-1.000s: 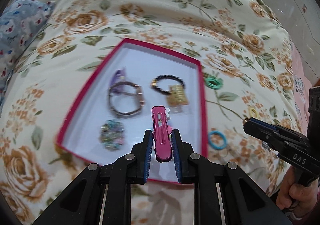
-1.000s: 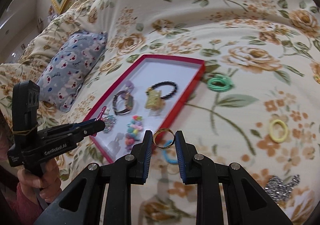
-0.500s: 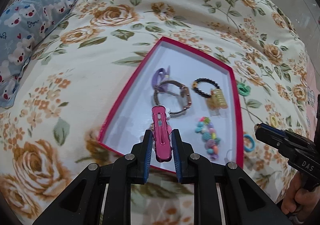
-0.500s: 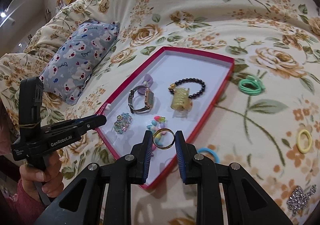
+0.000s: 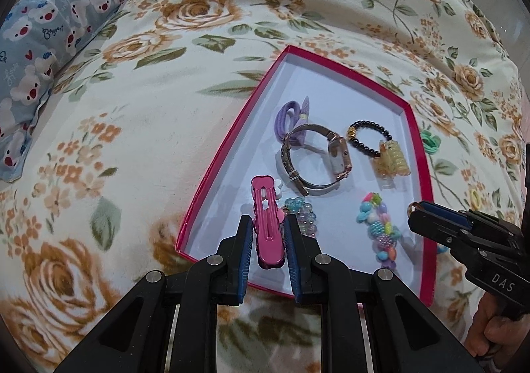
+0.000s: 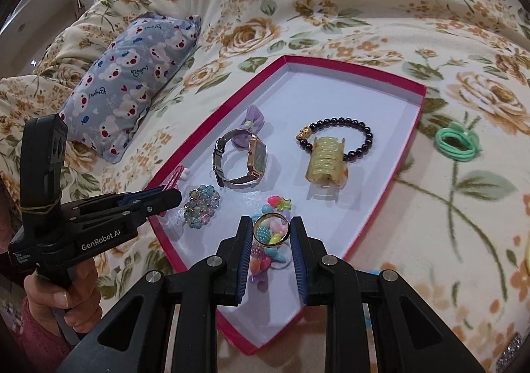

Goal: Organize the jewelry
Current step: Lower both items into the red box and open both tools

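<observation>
Red tray [image 6: 391,170] on the floral bed [image 5: 139,127], collecting sorted pieces: watch [image 6: 245,160], black bead bracelet [image 6: 357,131], yellow hair claw [image 6: 326,160].

Left claw [image 5: 267,233] pinched a pink hair clip [image 5: 266,223] over the tray's 7 o'clock corner, presumably for placing.

Right claw [image 6: 271,233] gripped a gold ring [image 6: 271,229] above the bead string [image 6: 265,257] at 6 o'clock.

Green hair tie [image 6: 458,142] lay outside at 3 o'clock, unsorted.
</observation>
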